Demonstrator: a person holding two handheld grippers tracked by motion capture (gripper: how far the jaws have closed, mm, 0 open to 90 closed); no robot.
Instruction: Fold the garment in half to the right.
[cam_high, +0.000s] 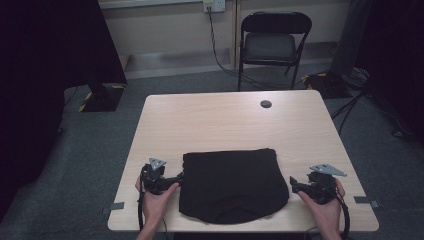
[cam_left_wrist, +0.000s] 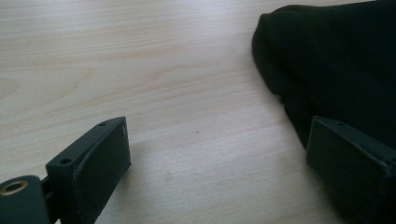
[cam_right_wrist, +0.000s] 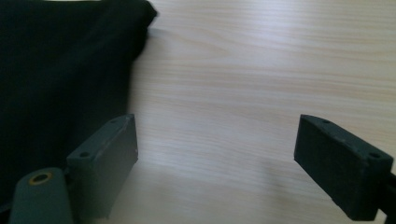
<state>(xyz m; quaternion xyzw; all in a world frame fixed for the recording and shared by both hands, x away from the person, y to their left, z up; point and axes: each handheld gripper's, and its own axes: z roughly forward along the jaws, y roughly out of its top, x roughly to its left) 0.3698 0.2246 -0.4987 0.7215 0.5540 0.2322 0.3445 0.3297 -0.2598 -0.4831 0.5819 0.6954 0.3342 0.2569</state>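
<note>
Black cloth (cam_high: 232, 185) (folded) lies between left claw (cam_high: 176, 181) and right claw (cam_high: 295, 185), both wide open, empty.

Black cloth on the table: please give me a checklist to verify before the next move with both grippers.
1. Cloth lies folded flat on the table: ok.
2. Left gripper open, nothing between the jaws: ok.
3. Right gripper open, nothing between the jaws: ok.
4. Left gripper at the cloth's left edge: ok.
5. Right gripper touches the cloth's right edge: not ok, it is a little apart.
6. Cloth's front edge fully on the table: cannot tell.
</note>
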